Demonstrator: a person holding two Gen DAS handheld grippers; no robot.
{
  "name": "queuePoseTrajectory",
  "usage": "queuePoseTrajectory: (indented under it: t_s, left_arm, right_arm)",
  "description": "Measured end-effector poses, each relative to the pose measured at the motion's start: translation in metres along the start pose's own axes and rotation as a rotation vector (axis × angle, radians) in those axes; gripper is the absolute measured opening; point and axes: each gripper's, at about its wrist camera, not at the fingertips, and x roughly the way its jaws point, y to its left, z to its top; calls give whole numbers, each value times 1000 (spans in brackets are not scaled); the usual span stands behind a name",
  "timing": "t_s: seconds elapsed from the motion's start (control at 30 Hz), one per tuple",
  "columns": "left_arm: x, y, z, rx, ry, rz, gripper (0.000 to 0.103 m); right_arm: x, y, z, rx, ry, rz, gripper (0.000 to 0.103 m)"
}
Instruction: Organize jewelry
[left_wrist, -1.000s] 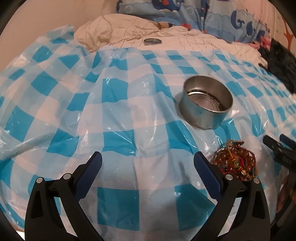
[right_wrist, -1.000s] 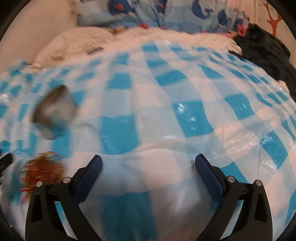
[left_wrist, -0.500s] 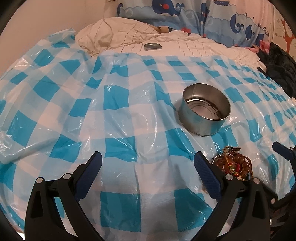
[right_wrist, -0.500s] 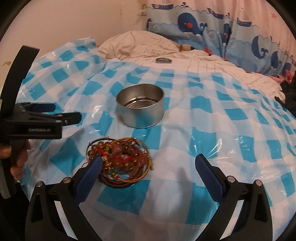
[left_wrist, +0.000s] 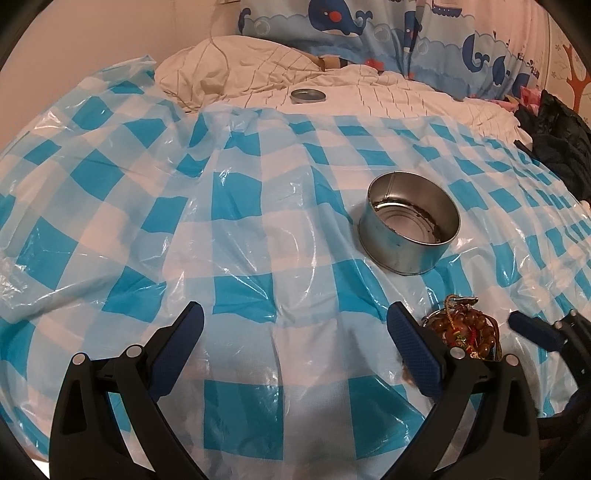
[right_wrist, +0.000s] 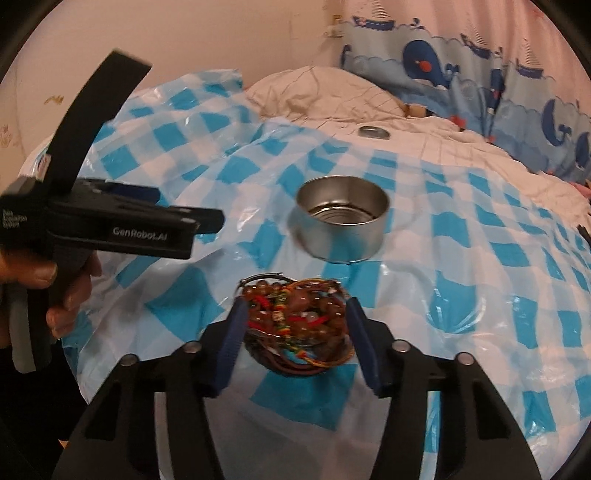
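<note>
**Bracelet pile sitting right between the right gripper's fingers**

So the whole bed is covered with a blue-and-white checked plastic sheet, all crinkly and shiny. Past the fingers of the right gripper there's an open round metal tin, upright on the sheet, looks like nothing in it. Way beyond that a small metal lid lies flat on the cream quilt, with whale-print bedding at the back. Off to the left of the right fingers you can see the left gripper held in a hand, well apart from the pile, jaws spread wide over bare sheet with nothing between them.

Nothing blocks the way between the pile and the tin, just sheet.

The jewelry itself: a tangled heap of bracelets, brown and amber beads, red and green thread bits, brown cords, a thin metal hoop at the far edge. It's lying on the sheet directly between the right fingers, just short of the tin. Those jaws have just been closing in around the heap, and the pads sit right at its sides, though I can't tell if they're actually squeezing it.
</note>
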Motion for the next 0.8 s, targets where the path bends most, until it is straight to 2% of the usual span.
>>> queuePoseTrajectory:
  t_s: [0.1, 0.17, 0.3, 0.33, 0.47, 0.57, 0.7, 0.8]
  left_arm:
    - [-2, 1, 0, 0, -2, -4, 95]
    - [-2, 0, 0, -1, -1, -4, 95]
    - [-3, 0, 0, -4, -3, -5, 95]
    - [-3, 0, 0, -5, -4, -6, 95]
    - [-4, 1, 0, -7, -5, -6, 95]
    - [-5, 0, 0, -10, -6, -11, 95]
    - [-4, -3, -2, 9, -2, -28, 95]
    - [-5, -12, -3, 35, -3, -80, 95]
  right_arm:
    - [4, 3, 4, -7, -6, -2, 50]
    - [8, 3, 7, 2, -2, 6, 43]
    - [23, 5, 6, 3, 53, 20, 14]
    - [26, 4, 5, 11, 63, 30, 9]
    - [22, -2, 5, 56, 54, 80, 9]
    - [11, -18, 8, 150, 24, 146, 9]
    - [-8, -51, 10, 330, -32, 252, 9]
    - [-19, -77, 9, 459, -79, 327, 9]
